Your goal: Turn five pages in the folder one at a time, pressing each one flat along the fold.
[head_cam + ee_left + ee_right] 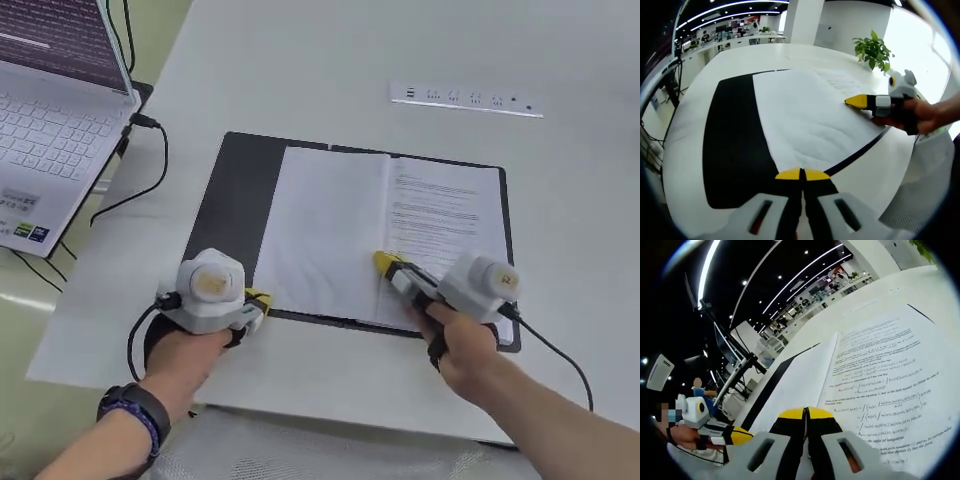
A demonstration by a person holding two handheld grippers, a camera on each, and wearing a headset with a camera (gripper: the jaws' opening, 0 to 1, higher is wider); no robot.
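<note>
A black folder (232, 195) lies open on the white table, a blank turned page (320, 230) on its left half and a printed page (445, 215) on its right. My right gripper (384, 264) is shut, its yellow tips resting on the paper near the fold at the folder's near edge; its own view has the tips (805, 414) over the printed page (880, 385). My left gripper (257, 302) is shut with nothing in it, at the folder's near left edge, tips (802, 174) over the black cover (735, 150) beside the blank page (805, 115).
An open white laptop (45, 120) stands at the far left with cables (140, 190) trailing toward the folder. A white power strip (465, 98) lies beyond the folder. The table's near edge (330, 415) runs just behind my hands.
</note>
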